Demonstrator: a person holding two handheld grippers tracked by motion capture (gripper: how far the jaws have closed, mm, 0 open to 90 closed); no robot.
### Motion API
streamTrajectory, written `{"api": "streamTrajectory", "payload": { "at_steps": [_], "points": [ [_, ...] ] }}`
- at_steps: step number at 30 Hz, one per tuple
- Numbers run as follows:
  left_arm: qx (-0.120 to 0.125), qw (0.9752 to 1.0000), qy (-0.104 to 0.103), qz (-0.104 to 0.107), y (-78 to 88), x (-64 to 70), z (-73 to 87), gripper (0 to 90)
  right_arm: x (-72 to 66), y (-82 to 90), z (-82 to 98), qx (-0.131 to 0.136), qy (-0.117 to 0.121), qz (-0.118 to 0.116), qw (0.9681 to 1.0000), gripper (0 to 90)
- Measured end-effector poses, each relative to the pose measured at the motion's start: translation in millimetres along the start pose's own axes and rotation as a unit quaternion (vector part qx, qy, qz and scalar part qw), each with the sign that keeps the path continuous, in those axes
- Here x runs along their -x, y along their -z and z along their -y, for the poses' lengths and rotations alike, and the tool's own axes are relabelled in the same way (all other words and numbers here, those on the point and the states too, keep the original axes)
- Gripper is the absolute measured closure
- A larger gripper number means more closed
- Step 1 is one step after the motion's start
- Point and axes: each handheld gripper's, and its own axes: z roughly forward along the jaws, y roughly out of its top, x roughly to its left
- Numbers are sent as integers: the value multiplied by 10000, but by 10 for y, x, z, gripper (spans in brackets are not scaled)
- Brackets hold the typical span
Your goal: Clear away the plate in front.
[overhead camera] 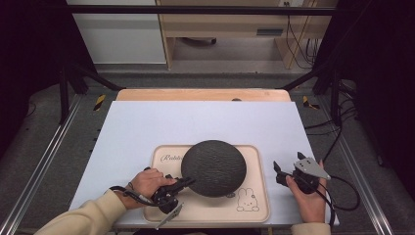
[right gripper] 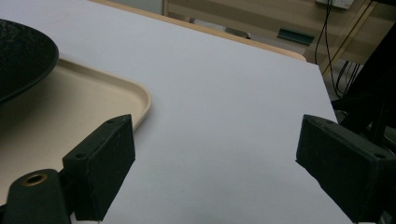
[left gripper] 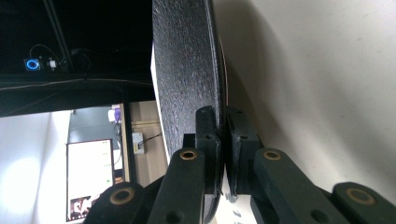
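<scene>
bench: flat pale lavender-white top, matte, with a light wood strip along its far edge

tray: beige, rectangular with rounded corners and a low raised rim, smooth, printed with a rabbit outline at its near right corner; it sits at the middle of the bench's near edge

bowl: black, round, upturned dome, rough pebbled texture; it rests on the tray, toward its far side

left gripper: jaws together, clamped on the bowl's thin rim at its near left side, one pad on each face

right gripper: jaws wide apart, nothing between them, near the bench's near right corner, just right of the tray
</scene>
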Motion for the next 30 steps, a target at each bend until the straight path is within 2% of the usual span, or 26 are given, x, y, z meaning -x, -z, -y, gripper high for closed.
{"api": "streamTrajectory", "payload": {
  "at_steps": [9,25,27,30],
  "points": [
    [70,9998,-140,93,-12,43,-64,845,10,5,-1,31,-13,-12,10000,115],
    [57,9994,-192,285,-32,82,-77,856,9,10,-4,31,-76,-25,10000,116],
    [32,9991,-292,321,-21,88,-97,856,11,12,-5,34,-72,-22,10000,116],
    [55,9989,-331,329,-18,118,-108,860,12,13,-6,46,-82,-25,10000,116]
  ]
}}
